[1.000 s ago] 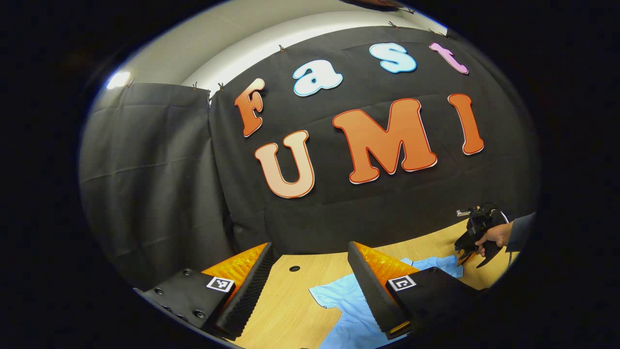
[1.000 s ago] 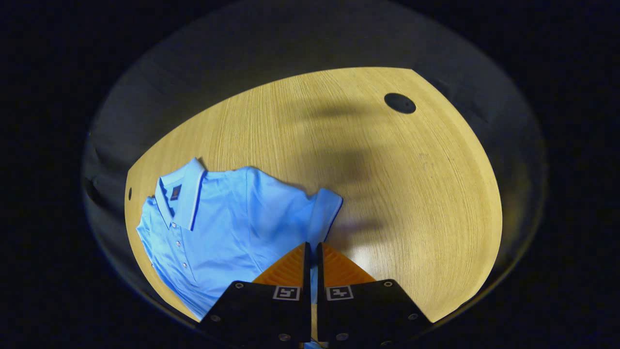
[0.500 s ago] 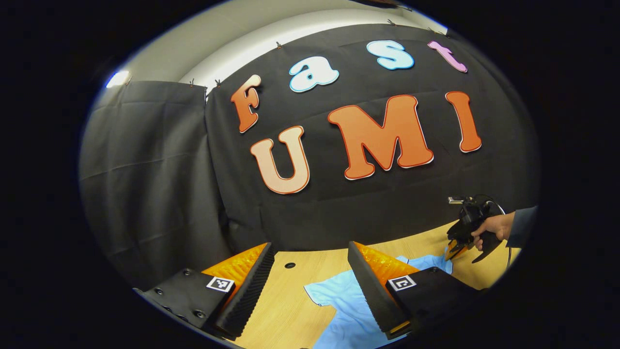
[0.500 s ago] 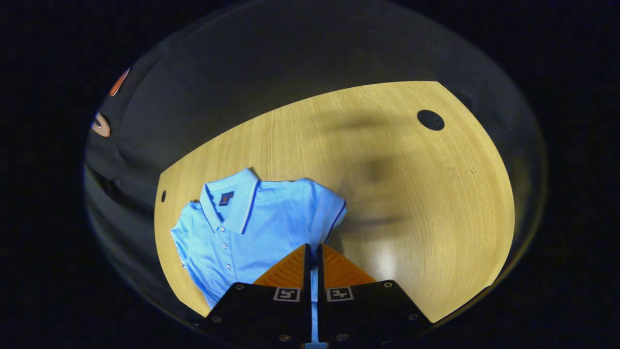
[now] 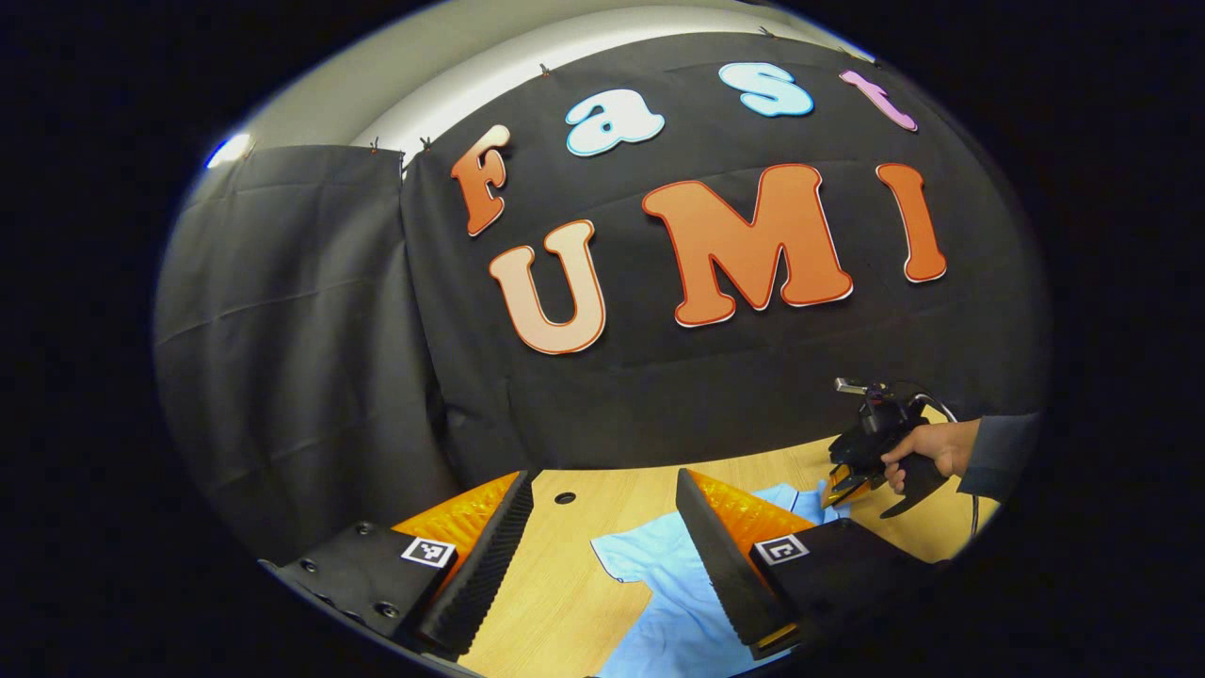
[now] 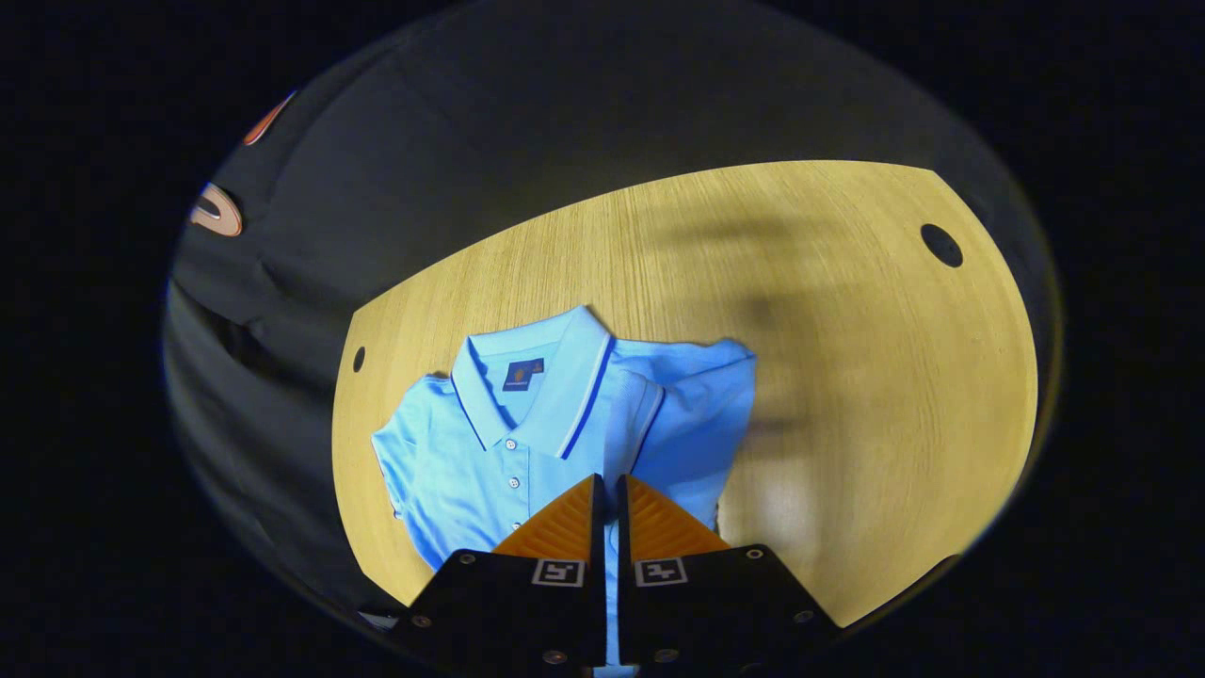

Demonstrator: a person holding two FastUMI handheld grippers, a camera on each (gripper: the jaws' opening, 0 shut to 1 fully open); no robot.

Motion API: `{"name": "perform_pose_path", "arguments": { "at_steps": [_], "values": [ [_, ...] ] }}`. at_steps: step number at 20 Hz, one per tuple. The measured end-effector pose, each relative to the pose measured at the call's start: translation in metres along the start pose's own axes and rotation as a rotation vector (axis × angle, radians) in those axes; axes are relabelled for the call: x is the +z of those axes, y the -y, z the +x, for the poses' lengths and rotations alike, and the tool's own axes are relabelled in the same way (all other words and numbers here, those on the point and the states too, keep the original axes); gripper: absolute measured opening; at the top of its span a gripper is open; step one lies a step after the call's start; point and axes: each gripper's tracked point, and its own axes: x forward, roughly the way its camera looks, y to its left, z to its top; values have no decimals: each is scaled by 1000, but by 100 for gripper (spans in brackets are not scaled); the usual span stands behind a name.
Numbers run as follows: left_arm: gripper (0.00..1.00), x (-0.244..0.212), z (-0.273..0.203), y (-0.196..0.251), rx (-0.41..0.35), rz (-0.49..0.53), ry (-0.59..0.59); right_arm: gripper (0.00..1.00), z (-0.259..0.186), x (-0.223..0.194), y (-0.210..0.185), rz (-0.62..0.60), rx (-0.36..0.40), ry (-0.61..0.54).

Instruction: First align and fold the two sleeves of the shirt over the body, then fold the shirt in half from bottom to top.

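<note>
On the wooden worktop (image 6: pixel 847 395), seen in the right gripper view, a light blue polo shirt (image 6: pixel 490 452) lies face up, its collar (image 6: pixel 537 377) toward twelve o'clock and its button placket running down toward six. The sleeve (image 6: pixel 701 414) at the shirt's three o'clock side is lifted and doubled over toward the chest. The right tongs (image 6: pixel 608 494) sit at six o'clock with both fingers pressed together, a thin strip of blue fabric pinched between them, so they are gripping the shirt's cloth near that sleeve. A small round hole (image 6: pixel 941 245) marks the worktop at two o'clock, and another hole (image 6: pixel 359 359) sits at nine o'clock near the shirt's other shoulder.

From the left gripper view, the left tongs (image 5: pixel 602 508) stand wide apart at six o'clock, holding nothing, above bare worktop (image 5: pixel 555 584). The polo shirt (image 5: pixel 659 584) spreads from five o'clock toward four. At four o'clock, farther off, a hand (image 5: pixel 927 447) in a dark sleeve (image 5: pixel 1003 452) holds the right tongs (image 5: pixel 838 490), their tips touching the blue cloth. Black cloth (image 5: pixel 301 330) forms the booth wall behind.
</note>
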Motion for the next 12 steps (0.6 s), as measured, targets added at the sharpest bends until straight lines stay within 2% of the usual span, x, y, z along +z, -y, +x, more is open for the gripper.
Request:
{"name": "perform_pose_path", "arguments": {
  "at_steps": [10,12],
  "values": [
    [99,-10,7,-1,-8,-11,-32,5,24,-9,-52,-3,65,-34],
    [99,-11,8,-3,-14,-18,-34,8,24,-7,-67,-7,104,-12]
  ]
}}
